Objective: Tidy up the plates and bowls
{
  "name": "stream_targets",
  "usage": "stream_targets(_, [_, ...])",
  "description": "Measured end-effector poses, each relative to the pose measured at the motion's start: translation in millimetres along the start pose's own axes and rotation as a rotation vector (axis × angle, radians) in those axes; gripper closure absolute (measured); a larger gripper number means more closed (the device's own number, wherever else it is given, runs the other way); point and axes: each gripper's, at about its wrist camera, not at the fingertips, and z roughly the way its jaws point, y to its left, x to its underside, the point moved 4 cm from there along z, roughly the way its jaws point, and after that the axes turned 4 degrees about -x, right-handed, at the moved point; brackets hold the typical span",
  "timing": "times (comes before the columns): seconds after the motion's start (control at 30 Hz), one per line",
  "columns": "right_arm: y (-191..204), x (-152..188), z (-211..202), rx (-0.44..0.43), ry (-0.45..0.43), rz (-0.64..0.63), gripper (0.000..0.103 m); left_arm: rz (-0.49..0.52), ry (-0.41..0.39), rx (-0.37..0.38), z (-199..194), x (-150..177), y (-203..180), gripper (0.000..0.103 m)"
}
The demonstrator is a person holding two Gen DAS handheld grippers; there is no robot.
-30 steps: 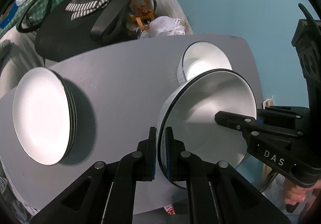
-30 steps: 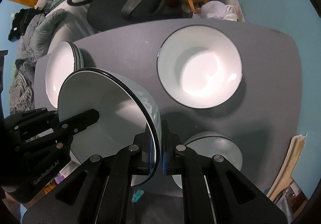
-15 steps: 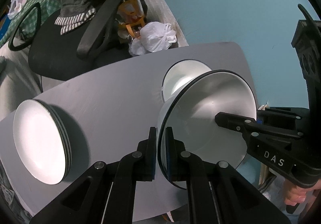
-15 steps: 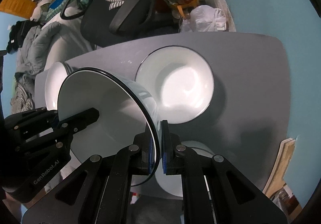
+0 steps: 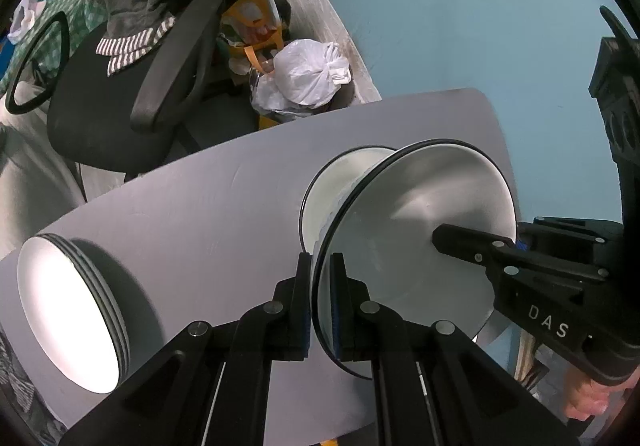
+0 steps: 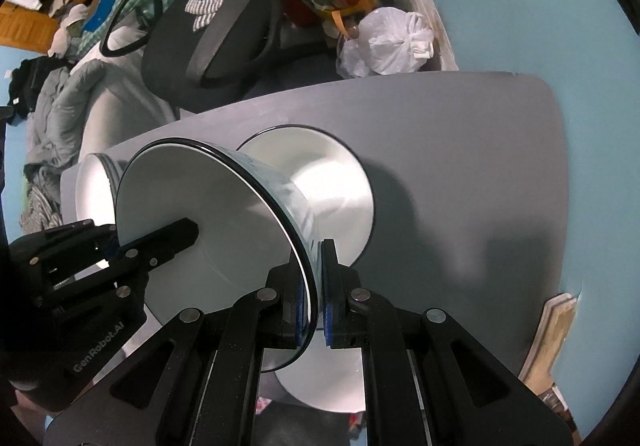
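Both grippers point steeply down over grey table (image 5: 192, 214).
Left gripper (image 5: 320, 306) pinching rim of held bowl (image 5: 420, 230) at its 7 o'clock edge; right gripper (image 6: 316, 294) pinching opposite rim, at 3 o'clock in left view.
Held bowl raised, tilted, partly covering second bowl (image 6: 332, 174) resting on table.
Left view only: plate stack (image 5: 68, 322) in full at 8 o'clock, hand (image 5: 592, 398) at 4 o'clock.
Right view only: another white dish (image 6: 320, 386) under gripper, at 6 o'clock.

Cluttered home room, office chair (image 5: 120, 102), clothes heap (image 6: 60, 106), rubbish bags (image 5: 304, 74)
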Motion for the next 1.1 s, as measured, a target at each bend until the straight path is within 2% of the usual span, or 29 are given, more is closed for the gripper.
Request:
stream_targets(0.47, [-14,-15,12,0.002,0.021,0.014,0.096,0.005,0.038,-0.029,18,-14,-7,0.096])
stream_targets(1.1, [-24,-21,18,0.013,0.032,0.043,0.096,0.010,0.082,-0.027,34,-15,-11,0.095])
